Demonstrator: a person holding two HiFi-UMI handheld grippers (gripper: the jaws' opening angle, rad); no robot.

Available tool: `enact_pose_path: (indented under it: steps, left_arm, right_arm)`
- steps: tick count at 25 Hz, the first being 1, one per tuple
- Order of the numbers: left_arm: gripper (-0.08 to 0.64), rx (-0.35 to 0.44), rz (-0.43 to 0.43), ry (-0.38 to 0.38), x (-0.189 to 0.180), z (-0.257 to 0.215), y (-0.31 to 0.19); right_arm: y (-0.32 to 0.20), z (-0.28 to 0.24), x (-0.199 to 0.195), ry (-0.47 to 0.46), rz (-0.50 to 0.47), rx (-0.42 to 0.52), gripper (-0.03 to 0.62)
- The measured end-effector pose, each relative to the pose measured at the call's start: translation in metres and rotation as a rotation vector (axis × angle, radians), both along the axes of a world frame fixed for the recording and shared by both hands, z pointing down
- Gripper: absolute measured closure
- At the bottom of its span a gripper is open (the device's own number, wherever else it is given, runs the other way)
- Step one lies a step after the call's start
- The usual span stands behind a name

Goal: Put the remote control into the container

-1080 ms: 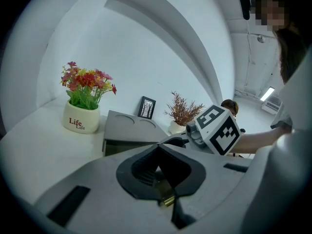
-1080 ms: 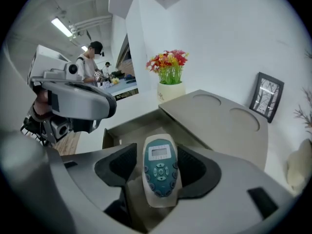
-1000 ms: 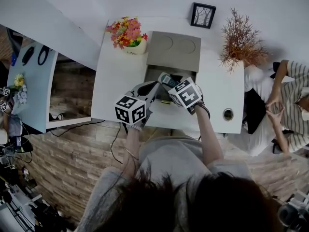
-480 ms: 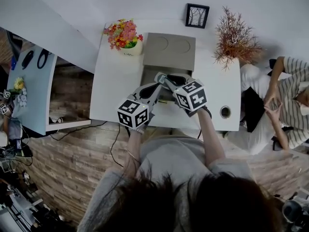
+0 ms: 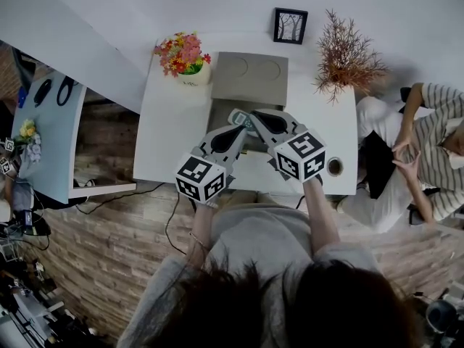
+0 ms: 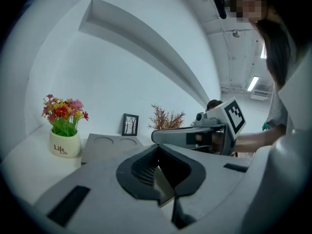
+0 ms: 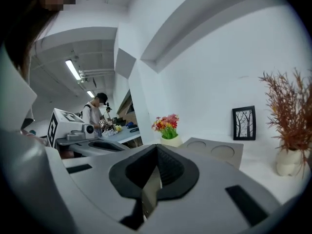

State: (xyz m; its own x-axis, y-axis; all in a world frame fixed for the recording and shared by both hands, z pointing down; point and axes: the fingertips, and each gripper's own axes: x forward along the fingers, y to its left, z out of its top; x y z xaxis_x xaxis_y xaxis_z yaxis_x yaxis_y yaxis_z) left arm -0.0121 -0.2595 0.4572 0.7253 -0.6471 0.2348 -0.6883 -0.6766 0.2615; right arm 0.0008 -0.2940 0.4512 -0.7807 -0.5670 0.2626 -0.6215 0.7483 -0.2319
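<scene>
Right claw (image 5: 257, 114) and left claw (image 5: 241, 131), both shut empty, hover beside the remote control (image 5: 240, 119) in the container (image 5: 250, 78).

Grey container (image 5: 250, 80), white table (image 5: 170, 130), pink and red flowers (image 5: 181, 51).

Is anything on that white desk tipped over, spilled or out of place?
Nothing spilled or toppled: the flower pot, picture frame and dried plant stand upright. Only the remote control looks odd. It lies askew in the open container, not squared with its walls.
</scene>
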Motion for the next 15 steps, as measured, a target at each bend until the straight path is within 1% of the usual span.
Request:
enact_pose_path:
  steps: [7, 15]
  left_arm:
    - [0.557, 0.07, 0.011, 0.008, 0.01, -0.026, 0.013]
    - [0.557, 0.145, 0.006, 0.009, 0.02, -0.053, 0.029]
  right_arm:
    - [0.014, -0.038, 0.009, -0.064, 0.01, 0.086, 0.594]
    - [0.03, -0.065, 0.019, -0.102, 0.014, 0.156, 0.594]
